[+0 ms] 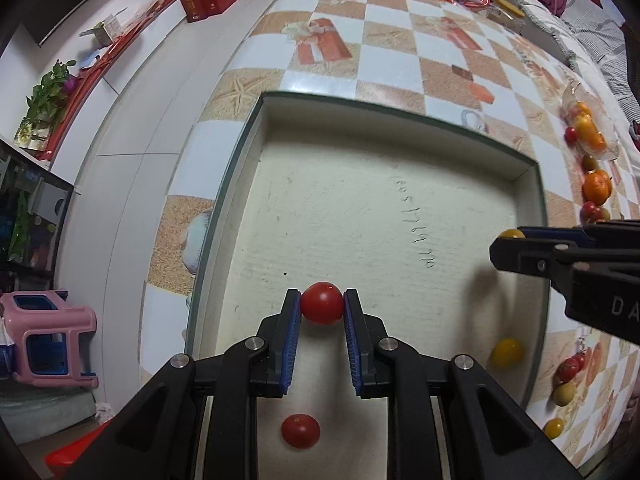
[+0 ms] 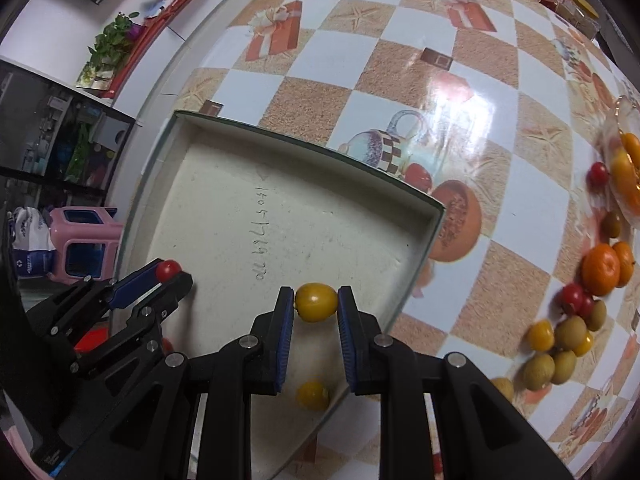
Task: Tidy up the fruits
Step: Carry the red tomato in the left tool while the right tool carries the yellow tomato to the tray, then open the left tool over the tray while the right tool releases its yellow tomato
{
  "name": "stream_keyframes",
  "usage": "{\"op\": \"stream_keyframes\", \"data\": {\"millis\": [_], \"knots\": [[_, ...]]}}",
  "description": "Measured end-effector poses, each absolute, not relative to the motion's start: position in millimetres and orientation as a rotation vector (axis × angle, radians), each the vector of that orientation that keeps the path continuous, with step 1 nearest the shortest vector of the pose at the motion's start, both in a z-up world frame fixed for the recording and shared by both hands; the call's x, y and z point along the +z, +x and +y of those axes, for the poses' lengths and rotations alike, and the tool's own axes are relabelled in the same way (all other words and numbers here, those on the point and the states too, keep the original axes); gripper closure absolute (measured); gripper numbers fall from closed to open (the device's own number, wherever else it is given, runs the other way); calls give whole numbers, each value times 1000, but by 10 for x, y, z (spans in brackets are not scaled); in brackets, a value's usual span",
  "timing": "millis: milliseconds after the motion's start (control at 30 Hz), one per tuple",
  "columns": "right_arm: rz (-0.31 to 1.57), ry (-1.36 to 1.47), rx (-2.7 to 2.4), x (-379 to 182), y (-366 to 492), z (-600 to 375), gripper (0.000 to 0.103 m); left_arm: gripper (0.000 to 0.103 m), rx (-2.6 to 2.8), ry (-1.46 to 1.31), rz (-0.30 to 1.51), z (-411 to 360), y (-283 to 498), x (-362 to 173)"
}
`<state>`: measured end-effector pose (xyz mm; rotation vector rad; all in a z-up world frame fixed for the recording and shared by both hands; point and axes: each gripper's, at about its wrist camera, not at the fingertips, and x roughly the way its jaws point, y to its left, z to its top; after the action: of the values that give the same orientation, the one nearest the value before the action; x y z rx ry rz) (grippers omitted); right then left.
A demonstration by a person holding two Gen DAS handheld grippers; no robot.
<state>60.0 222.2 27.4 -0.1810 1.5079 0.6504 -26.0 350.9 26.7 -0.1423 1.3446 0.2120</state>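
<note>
Checkered tablecloth (image 2: 400, 60) blurs rightward; left gripper (image 1: 322, 304) jaws clamp red tomato (image 1: 322, 303); right gripper (image 2: 316, 302) jaws clamp yellow fruit (image 2: 316, 302).

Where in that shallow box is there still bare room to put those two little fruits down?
Most of the box floor is bare: the middle and far end, around the handwritten numbers. One red tomato lies near the front, one yellow fruit by the right wall. The crowded spot is outside, the fruit pile on the tablecloth to the right.
</note>
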Motion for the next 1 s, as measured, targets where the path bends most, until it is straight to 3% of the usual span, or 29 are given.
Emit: {"op": "stream_keyframes", "data": {"millis": [300,433,533,567,600,633,667,733,800,1000], "knots": [[1498,-274,642,125,594,2398,76,80,214,-133,1343,3481,-273,199],[1501,-280,651,143,579,2446,45,79,217,-143,1348,3467,-274,214],[1494,-279,650,169,570,2456,45,79,215,-150,1355,3486,-257,224],[1492,-279,648,183,570,2456,43,76,215,-153,1358,3488,-257,224],[1489,-276,648,201,570,2448,42,64,215,-154,1361,3503,-255,224],[1486,-268,651,224,570,2436,37,30,218,-161,1361,3510,-261,233],[1482,-260,658,254,568,2436,28,19,233,-162,1340,3523,-278,265],[1456,-261,657,343,561,2434,19,19,252,-159,1286,3532,-324,372],[1437,-252,654,421,586,2391,19,19,250,-162,1301,3534,-337,409],[1401,-187,603,637,611,2161,5,19,239,-126,1296,3456,-422,591]]}}
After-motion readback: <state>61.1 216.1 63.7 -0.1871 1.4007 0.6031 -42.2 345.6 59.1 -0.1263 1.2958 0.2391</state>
